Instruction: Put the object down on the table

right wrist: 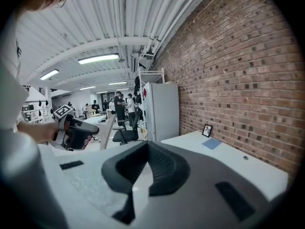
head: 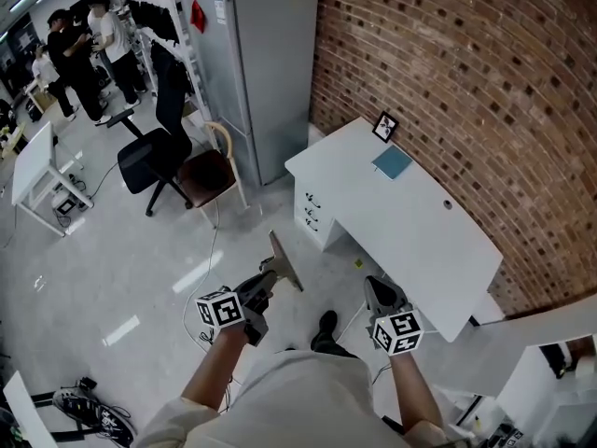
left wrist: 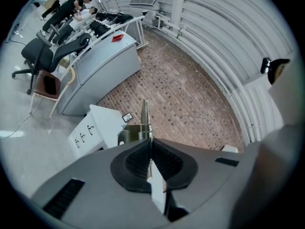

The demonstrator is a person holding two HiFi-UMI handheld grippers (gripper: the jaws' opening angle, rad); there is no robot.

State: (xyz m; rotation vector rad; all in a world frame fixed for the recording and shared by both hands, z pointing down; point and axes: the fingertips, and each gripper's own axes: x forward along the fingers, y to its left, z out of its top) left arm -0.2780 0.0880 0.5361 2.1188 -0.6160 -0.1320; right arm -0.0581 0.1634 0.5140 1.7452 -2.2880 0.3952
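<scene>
My left gripper (head: 270,273) is shut on a flat metal scraper (head: 285,261), whose blade sticks forward and up over the floor. In the left gripper view the blade (left wrist: 145,112) shows edge-on, straight ahead of the closed pads (left wrist: 138,159), with its metal collar just beyond them. My right gripper (head: 374,287) hangs beside it at waist height, shut with nothing between its fingers. The white table (head: 438,250) stands ahead and to the right, against the brick wall. Both grippers are short of its near edge. The right gripper view shows that tabletop (right wrist: 224,156) past its jaws.
A small picture frame (head: 385,126) and a blue notebook (head: 393,162) lie at the table's far end; drawers (head: 312,215) sit under it. A grey fridge (head: 252,73), a wooden chair (head: 210,171) and a black office chair (head: 149,157) stand left. People (head: 79,45) stand far off.
</scene>
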